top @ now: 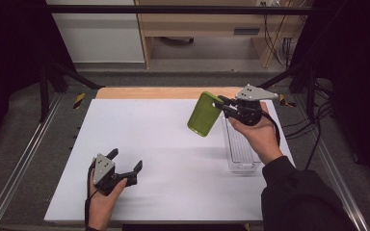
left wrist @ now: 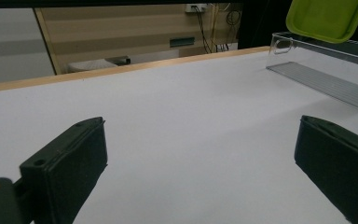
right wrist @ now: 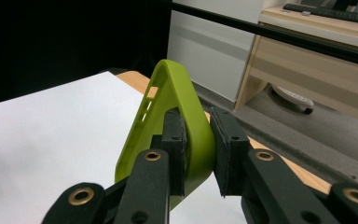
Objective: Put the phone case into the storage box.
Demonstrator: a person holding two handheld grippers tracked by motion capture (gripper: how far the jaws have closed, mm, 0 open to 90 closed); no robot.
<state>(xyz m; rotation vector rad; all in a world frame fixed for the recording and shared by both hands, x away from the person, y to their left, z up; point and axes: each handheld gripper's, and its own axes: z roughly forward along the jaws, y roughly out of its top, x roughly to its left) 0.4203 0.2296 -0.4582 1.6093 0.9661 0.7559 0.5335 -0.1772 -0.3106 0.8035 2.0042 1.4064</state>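
A lime-green plastic lid hangs in the air over the right part of the white table, tilted, with my right gripper shut on its edge. In the right gripper view the two black pads clamp the green lid near its rim, between my right gripper jaws. A clear plastic box lies on the table under the right hand. My left gripper rests low at the front left, open, nothing between its fingers. The left gripper view has the green lid and the clear box at upper right.
The white table sheet has a wooden strip along its far edge. Black frame posts stand at both sides. A cabinet and cables are on the floor beyond the table.
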